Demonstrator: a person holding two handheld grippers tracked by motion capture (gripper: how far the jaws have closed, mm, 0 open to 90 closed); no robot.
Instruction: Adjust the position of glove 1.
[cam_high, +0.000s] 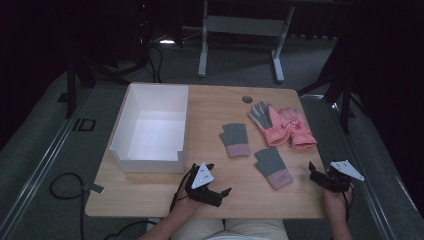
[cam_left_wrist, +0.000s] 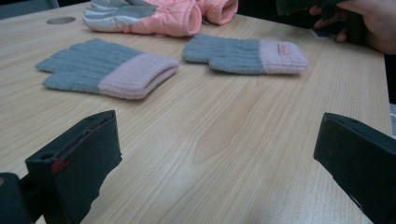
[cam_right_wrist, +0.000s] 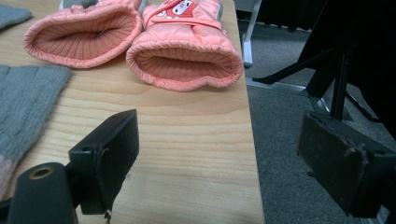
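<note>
Since both tongs hang just above the near edge of the surface with nothing between their jaws, the step in hand looks like a first reach for the gloves, probably to carry them to the white box that sits empty at the far left. The left tongs stand wide apart, as do the right tongs at the near right corner.

The nearer grey glove lies flat between the two tongs, its pink cuff toward the person; the second grey glove lies just beyond it, apart from it. The pair of pink padded gloves lies further back on the right, side by side and touching, cuffs open toward the right tongs.

To do it well, I would come in low and level, slide one jaw under the thick folded cuff and pinch there, since the knit fingers are thin and would slip (the cuff gives the better bite). One glove per grab seems safest.

As for writing: the nearer grey glove has a small tag on its cuff, too blurred to read. One pink glove bears a red-and-white cartoon figure, but no legible words.
</note>
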